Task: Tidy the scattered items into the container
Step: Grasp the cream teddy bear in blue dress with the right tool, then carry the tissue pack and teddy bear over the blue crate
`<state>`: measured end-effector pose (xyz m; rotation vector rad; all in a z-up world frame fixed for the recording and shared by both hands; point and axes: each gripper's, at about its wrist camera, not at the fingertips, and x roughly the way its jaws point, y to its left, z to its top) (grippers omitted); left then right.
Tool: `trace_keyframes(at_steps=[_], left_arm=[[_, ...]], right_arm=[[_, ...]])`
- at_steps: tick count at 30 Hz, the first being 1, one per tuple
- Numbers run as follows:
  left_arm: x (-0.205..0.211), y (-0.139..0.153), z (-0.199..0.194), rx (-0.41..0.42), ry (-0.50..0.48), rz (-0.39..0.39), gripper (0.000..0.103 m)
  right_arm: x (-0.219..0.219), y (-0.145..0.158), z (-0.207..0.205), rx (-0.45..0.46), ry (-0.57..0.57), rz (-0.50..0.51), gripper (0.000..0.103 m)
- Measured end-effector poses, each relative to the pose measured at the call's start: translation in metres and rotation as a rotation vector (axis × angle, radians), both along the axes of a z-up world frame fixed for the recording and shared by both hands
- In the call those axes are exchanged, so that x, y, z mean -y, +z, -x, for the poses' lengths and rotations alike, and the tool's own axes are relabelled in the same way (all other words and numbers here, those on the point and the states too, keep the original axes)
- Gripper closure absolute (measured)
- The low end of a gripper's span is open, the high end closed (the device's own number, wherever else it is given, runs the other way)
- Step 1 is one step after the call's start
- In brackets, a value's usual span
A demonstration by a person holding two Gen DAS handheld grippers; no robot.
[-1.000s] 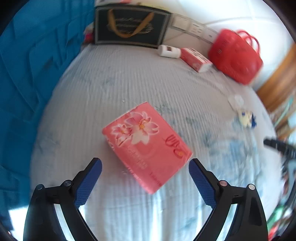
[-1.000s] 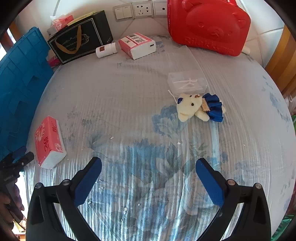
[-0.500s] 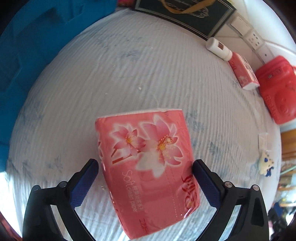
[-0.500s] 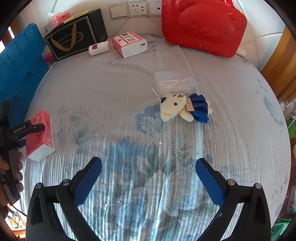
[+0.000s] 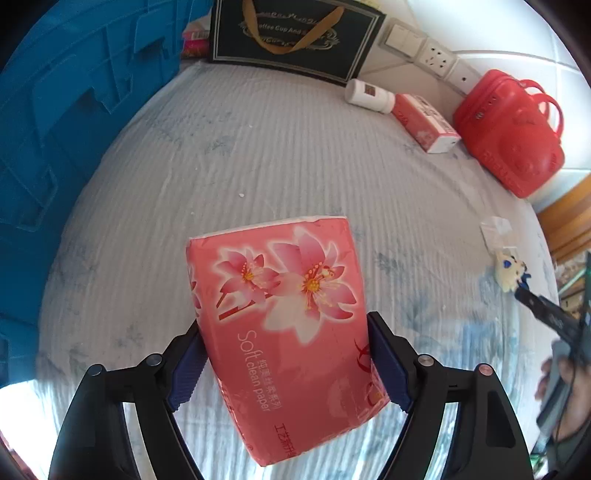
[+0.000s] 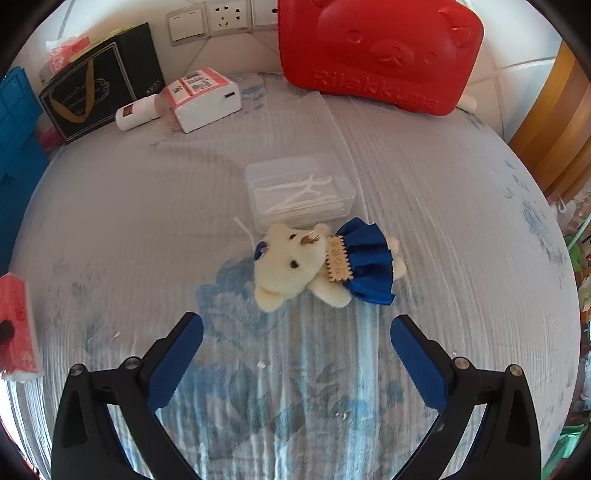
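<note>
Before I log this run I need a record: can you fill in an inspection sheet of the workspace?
Surface: floral bedsheet, wrinkled, small white crumbs.
Job's things: pink tissue pack; teddy bear in blue dress touching clear floss-pick box; blue crate at the edge.
Clutter: black gift bag, white bottle, small carton, red bear case.
Grippers: left gripper closing, pads at the pack's sides; right gripper open, empty, short of the bear.
Cables: nothing seen.
Surroundings: wall sockets, wooden frame.

Blue crate (image 5: 55,129) cut off by the left edge. Right gripper (image 5: 546,314) blurred at the right edge; tissue pack (image 6: 16,328) clipped at the left.
</note>
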<state>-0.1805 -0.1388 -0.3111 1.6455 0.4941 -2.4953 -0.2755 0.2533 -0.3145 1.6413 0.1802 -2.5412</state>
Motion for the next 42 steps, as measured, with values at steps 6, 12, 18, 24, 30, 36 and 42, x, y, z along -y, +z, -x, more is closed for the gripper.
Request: trace_keyframes(at_steps=[6,12,18,24,30,36,42], left_arm=[[0.0,0.01,-0.026,-0.012,-0.016,0.001,0.023],[-0.004,0.011,-0.045,-0.01,-0.024,-0.007,0.022],[-0.006,0.013,-0.058,-0.014,-0.021,-0.001,0.022],[-0.011,0.02,-0.062,-0.022,-0.032,0.006,0.022],[-0.018,0.034,-0.065,-0.038,-0.057,0.008,0.022],[-0.026,0.058,-0.072,-0.075,-0.083,0.018,0.022],[-0.033,0.087,-0.078,-0.121,-0.114,0.013,0.022]], right_arm=[[-0.004,-0.017,0.03,-0.01,0.03,-0.049,0.0],[-0.006,-0.037,0.05,0.015,0.04,-0.058,0.0],[-0.008,-0.043,0.05,0.01,0.054,-0.07,0.007],[-0.005,-0.024,0.036,-0.018,0.071,-0.048,0.045],[-0.01,-0.012,0.022,0.005,0.049,-0.008,0.051],[-0.014,0.011,-0.005,0.006,0.05,0.012,0.051],[-0.017,0.053,-0.041,-0.011,0.051,0.016,0.051]])
